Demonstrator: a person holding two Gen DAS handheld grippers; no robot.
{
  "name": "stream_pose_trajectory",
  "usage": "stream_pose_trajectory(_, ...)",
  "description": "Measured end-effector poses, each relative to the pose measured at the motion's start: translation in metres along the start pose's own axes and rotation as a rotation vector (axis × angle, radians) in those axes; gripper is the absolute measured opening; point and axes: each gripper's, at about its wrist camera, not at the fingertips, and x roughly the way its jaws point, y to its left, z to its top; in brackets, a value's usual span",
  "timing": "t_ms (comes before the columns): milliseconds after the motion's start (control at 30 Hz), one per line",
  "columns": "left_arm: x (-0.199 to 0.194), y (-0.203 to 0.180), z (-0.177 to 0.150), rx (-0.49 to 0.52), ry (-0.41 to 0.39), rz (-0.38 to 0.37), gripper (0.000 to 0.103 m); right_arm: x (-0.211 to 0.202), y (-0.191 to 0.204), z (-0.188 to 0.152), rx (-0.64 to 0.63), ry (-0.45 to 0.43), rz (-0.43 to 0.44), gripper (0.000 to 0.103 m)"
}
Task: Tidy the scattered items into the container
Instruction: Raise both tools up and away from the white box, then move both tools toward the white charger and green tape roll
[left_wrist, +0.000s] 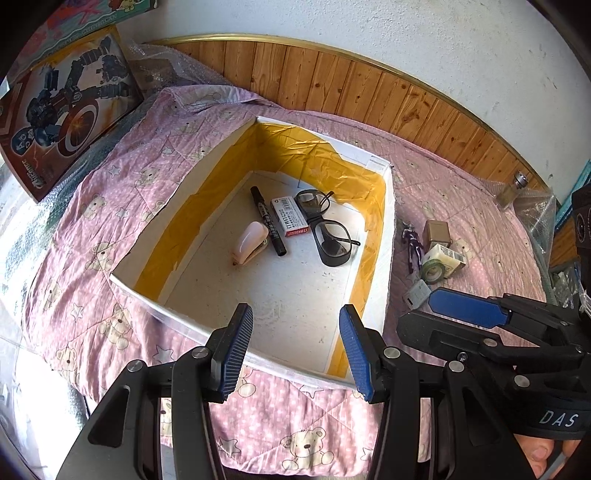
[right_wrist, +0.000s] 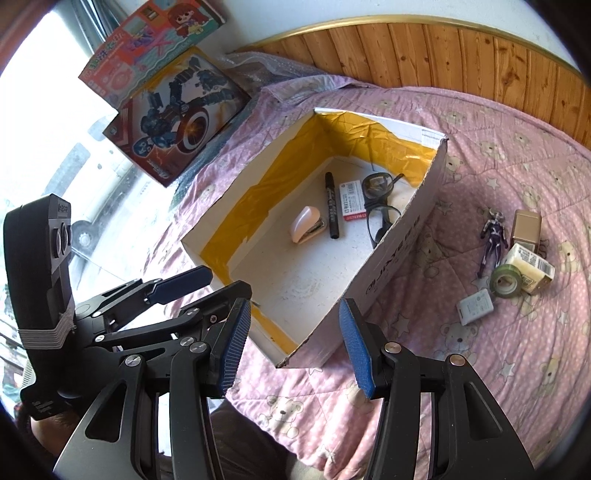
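A white cardboard box (left_wrist: 388, 236) (right_wrist: 399, 254) lined with yellow tape sits on the pink quilt. Inside lie a pink stapler (left_wrist: 249, 242) (right_wrist: 304, 225), a black marker (left_wrist: 267, 221), a staple packet (left_wrist: 289, 216) and glasses (left_wrist: 325, 229). To its right on the quilt lie a purple figurine (right_wrist: 493, 240), a tan box (right_wrist: 525, 225), a green tape roll (right_wrist: 506, 282), a barcoded packet (right_wrist: 532, 266) and a small white device (right_wrist: 475, 306). My left gripper (left_wrist: 295, 314) hovers open over the box's near edge, empty. My right gripper (right_wrist: 295, 306) is open near the box's front corner, empty.
Toy boxes (left_wrist: 70, 110) (right_wrist: 177, 110) lean at the left beside bubble wrap. A wood-panelled wall (left_wrist: 369, 85) runs behind the bed. A small glass bottle (left_wrist: 511, 190) stands at the far right. The two grippers are close side by side.
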Motion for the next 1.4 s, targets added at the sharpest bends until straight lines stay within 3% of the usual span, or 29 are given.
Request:
stream_pose_trajectory(633, -0.006, -0.022, -0.028, 0.024, -0.013, 0.032, 0.051, -0.019, -0.024, -0.044, 0.098, -0.041, 0.042, 0.054)
stream_pose_trajectory(900, -0.009, -0.032, -0.042, 0.035, -0.013, 0.02, 0.051, -0.026, -0.03, -0.061, 0.128, -0.062, 0.055, 0.054)
stream_pose_trajectory(1400, -0.012, -0.065, -0.053, 0.149, -0.034, -0.034, 0.051, -0.041, -0.064, -0.081, 0.235, -0.111, 0.05, 0.054)
